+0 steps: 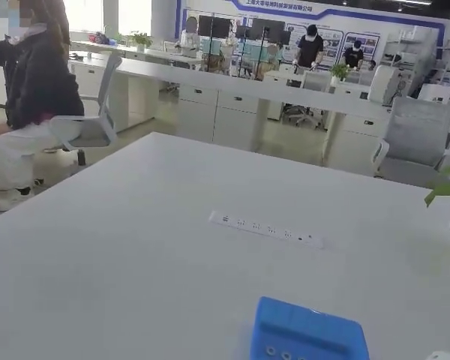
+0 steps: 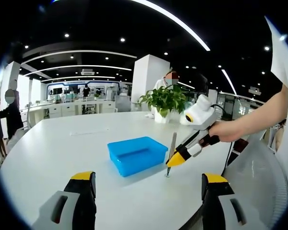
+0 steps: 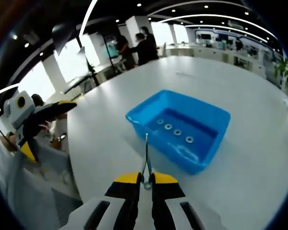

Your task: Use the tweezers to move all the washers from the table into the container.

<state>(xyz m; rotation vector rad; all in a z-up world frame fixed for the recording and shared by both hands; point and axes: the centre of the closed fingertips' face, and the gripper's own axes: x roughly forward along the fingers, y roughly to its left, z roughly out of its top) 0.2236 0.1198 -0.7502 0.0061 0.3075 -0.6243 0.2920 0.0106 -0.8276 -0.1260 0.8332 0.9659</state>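
A blue container [image 3: 201,143] stands on the white table [image 3: 101,129], with several washers [image 3: 177,132] on its floor. In the head view the container [image 1: 307,330] sits at the bottom edge, and washers [image 1: 270,350] show inside it. My right gripper [image 3: 143,178] is shut on thin metal tweezers [image 3: 145,153], whose tips point down just short of the container's near wall. The left gripper view shows the right gripper [image 2: 175,160] holding the tweezers [image 2: 172,148] upright beside the container [image 2: 137,153]. My left gripper [image 2: 148,178] hangs open and holds nothing, well back from the container.
A white power strip [image 1: 266,229] lies across the middle of the table. A potted plant [image 2: 165,103] stands at the table's far side, beyond the container. People sit and stand at desks further back [image 1: 311,49]. A person sits at the left [image 1: 30,82].
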